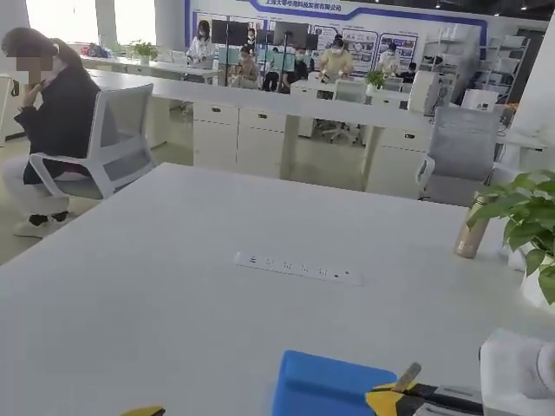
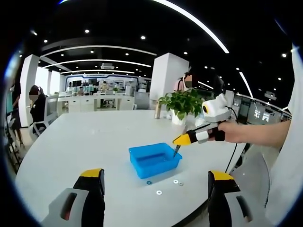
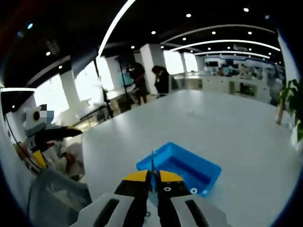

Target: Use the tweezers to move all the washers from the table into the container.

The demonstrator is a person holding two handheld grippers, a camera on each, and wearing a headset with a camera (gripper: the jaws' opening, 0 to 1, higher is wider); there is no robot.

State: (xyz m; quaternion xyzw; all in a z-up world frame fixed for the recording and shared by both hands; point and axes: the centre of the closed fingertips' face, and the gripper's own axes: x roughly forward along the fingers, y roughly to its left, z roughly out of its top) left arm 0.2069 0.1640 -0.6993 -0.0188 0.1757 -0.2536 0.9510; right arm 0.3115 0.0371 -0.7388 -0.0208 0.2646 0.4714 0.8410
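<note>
- My left gripper has jaws wide open, holding nothing; washers lie ahead between them.
- My right gripper squeezes tweezers, tips over the blue container ahead.

Wall banner: white Chinese characters on blue, too blurred to read.
Posters: print too small, nothing legible.

An open-plan office: white desks and mesh chairs beyond the white table, a potted plant at its right edge, ceiling spotlights overhead.
</note>
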